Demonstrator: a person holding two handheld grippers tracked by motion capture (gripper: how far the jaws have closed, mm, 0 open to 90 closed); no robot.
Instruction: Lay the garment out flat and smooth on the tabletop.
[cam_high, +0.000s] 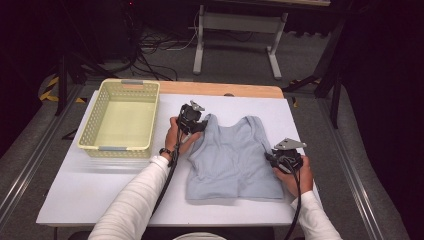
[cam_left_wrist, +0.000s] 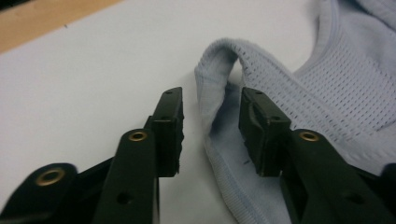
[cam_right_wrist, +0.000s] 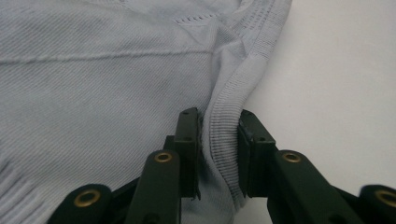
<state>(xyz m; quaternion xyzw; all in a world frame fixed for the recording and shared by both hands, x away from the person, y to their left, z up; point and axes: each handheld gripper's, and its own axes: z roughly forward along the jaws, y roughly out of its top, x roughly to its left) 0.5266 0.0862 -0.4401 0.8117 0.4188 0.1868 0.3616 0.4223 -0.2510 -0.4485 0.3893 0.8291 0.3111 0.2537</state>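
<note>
Tank top (cam_high: 232, 160) flat on the surface, folding not yet begun.
Right gripper (cam_right_wrist: 218, 154) pinches its ribbed edge; left gripper (cam_left_wrist: 210, 133), jaws apart, straddles a strap unclamped.

A pale yellow perforated basket (cam_high: 120, 87) stood empty on the white table (cam_high: 90, 185), with a wooden strip (cam_high: 220, 89) along its far edge.

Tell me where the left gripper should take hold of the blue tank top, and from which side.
Grip the shoulder strap, coming from the table's bare side. It stands up in a raised loop with a thick ribbed edge, already between the open jaws of the left gripper, so closing there probably catches it.
</note>
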